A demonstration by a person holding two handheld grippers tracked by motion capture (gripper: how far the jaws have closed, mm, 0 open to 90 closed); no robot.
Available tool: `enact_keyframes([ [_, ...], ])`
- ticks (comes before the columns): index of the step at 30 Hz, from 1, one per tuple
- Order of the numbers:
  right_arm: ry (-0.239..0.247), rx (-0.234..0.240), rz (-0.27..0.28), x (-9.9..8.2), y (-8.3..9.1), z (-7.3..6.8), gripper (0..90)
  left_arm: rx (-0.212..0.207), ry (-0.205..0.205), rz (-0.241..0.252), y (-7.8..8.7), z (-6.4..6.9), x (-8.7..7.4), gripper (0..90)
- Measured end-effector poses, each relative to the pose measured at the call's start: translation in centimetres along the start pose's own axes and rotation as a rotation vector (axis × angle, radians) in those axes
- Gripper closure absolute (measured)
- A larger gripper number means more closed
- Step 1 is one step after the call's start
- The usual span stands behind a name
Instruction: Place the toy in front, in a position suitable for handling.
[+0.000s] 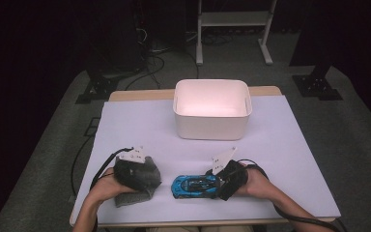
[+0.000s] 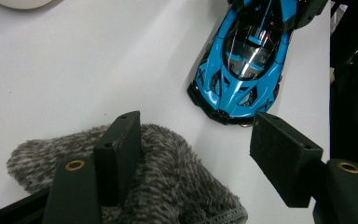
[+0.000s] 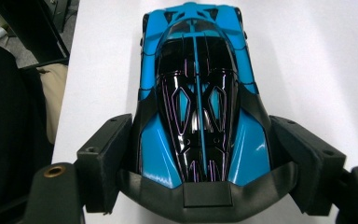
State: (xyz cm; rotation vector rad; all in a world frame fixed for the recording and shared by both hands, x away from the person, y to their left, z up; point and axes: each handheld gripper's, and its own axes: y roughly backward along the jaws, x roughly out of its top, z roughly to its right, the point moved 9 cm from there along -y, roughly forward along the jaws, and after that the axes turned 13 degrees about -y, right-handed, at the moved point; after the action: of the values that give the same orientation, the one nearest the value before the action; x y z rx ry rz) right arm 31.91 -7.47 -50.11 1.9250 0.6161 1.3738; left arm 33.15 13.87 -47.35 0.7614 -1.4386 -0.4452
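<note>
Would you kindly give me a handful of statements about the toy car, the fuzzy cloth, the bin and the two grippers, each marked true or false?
1. The right gripper has its jaws on either side of the rear of the blue toy car. True.
2. The white bin has the car inside it. False: the car sits on the white table, nearer the person than the bin.
3. The left gripper is over a grey fuzzy cloth. True.
4. The left gripper's jaws are fully shut. False: they stand apart, with one jaw resting on the cloth.
5. The cloth is draped over the car. False: they lie apart, side by side.
</note>
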Motion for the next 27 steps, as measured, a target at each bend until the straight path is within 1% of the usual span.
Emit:
enact_keyframes([
  [2,0.001,0.001,-0.011,-0.1,0.4,0.0,23.6,-0.001,-0.002,-0.001,-0.1,0.0,0.1,33.3],
  [7,0.017,-0.04,-0.035,-0.8,1.5,0.2,23.6,-0.008,-0.011,0.009,-0.3,0.2,0.5,33.2],
  [9,0.012,-0.048,-0.041,-1.4,1.9,0.5,23.6,-0.012,-0.015,0.008,-0.4,0.3,0.6,33.2],
  [12,-0.015,-0.042,-0.041,-2.3,2.4,0.8,23.5,-0.014,-0.014,0.008,-0.6,0.2,0.7,33.1],
  [14,-0.03,-0.04,-0.047,-2.8,2.3,1.0,23.4,-0.016,-0.011,0.009,-0.8,0.2,0.7,33.2],
  [18,-0.038,-0.032,-0.057,-3.3,1.8,1.3,23.0,-0.023,-0.018,0.01,-1.0,0.4,0.9,33.1],
  [20,-0.04,-0.032,-0.073,-3.5,1.5,1.3,22.3,-0.022,-0.017,0.011,-1.0,0.4,0.9,32.9],
  [23,-0.058,-0.015,-0.06,-3.2,1.5,1.2,20.6,-0.025,-0.015,0.015,-1.0,0.4,0.9,32.3],
  [27,-0.054,-0.025,-0.063,-2.9,1.4,1.2,18.5,-0.028,-0.018,0.015,-1.1,0.5,0.9,31.8],
])
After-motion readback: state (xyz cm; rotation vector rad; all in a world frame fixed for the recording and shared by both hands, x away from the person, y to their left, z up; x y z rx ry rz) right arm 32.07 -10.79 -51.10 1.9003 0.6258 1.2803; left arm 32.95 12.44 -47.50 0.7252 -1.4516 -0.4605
